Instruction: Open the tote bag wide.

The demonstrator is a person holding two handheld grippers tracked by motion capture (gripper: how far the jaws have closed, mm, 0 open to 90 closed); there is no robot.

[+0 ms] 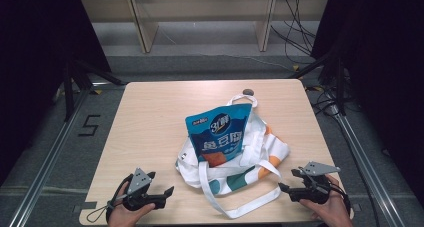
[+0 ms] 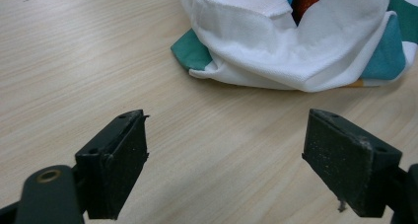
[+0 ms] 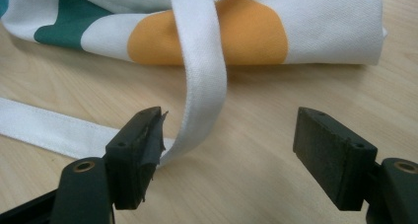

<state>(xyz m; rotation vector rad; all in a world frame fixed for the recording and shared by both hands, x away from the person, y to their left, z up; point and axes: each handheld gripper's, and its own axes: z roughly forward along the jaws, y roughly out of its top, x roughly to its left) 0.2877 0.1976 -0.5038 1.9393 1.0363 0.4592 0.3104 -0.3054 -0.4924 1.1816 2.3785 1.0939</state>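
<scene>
Wooden table (image 1: 150, 137) amid dark curtains (image 1: 30, 47)

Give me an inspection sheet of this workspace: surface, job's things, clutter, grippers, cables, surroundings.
Surface: light wooden table, bare apart from the items below.
Job's things: white tote bag with teal and orange patches lies crumpled at the table's middle; a blue snack pouch sticks out of its mouth; a white strap loops toward the near edge.
Clutter: small dark round object at the far edge, too small to identify.
Grippers: left gripper open over bare wood, short of the bag; right gripper open, strap between its jaws, not clamped.
Cables: a cable trails from the left gripper; black cables on the floor beyond.
Surroundings: wooden frame, black curtains, metal rails.
</scene>
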